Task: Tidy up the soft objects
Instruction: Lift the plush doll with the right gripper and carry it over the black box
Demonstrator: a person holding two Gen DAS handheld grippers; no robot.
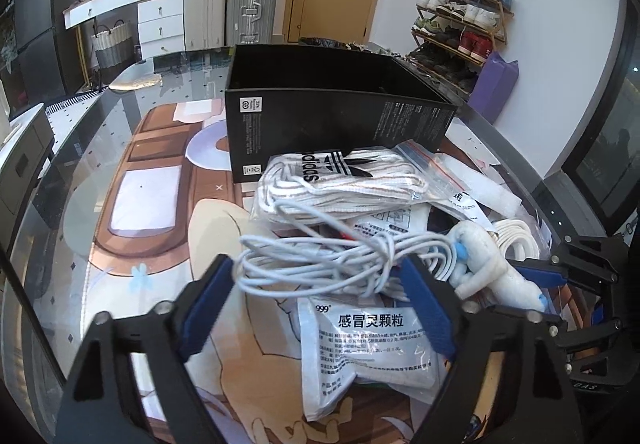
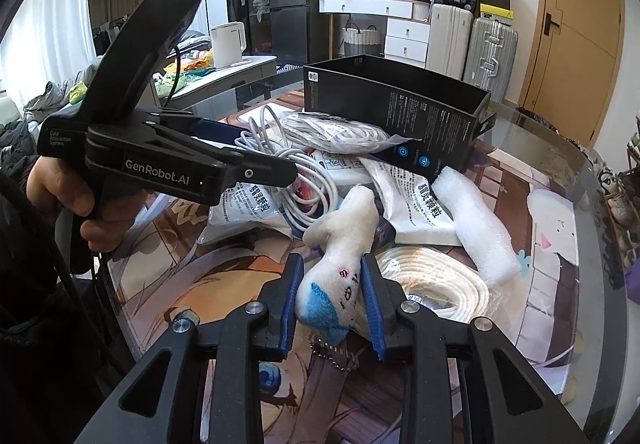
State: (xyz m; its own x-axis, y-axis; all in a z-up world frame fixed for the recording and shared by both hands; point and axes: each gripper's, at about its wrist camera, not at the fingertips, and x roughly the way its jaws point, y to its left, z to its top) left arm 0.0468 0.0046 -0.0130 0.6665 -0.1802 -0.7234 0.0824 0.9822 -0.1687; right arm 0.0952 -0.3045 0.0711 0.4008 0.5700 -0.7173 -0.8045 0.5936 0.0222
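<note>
Plush toy (image 2: pixel 340 276) lies at 6 o'clock of the black box (image 2: pixel 400 104), pinched by the right gripper (image 2: pixel 332 308). The left gripper (image 1: pixel 320 308) is closed around the white cable (image 1: pixel 320 260). Cable loops may snag the toy when lifted.

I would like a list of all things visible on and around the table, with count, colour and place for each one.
box: one, black, open top, far side of the table.
bag of laces: one, clear with white laces, in front of the box.
cable bundle: one, white, between the left gripper's fingers.
plush toy: one, white with blue, clamped by the right gripper.
sachets: at least two, white, in the pile.
foam piece: one, white, right of the toy.
coiled rope: one, white, beside the toy.
suitcases: three, white, silver, teal, by the wall.
shoe rack: one, wooden, right wall.
left gripper: black, blue pads.
right gripper: black, blue pads.
hand: one, holding the left gripper.
</note>
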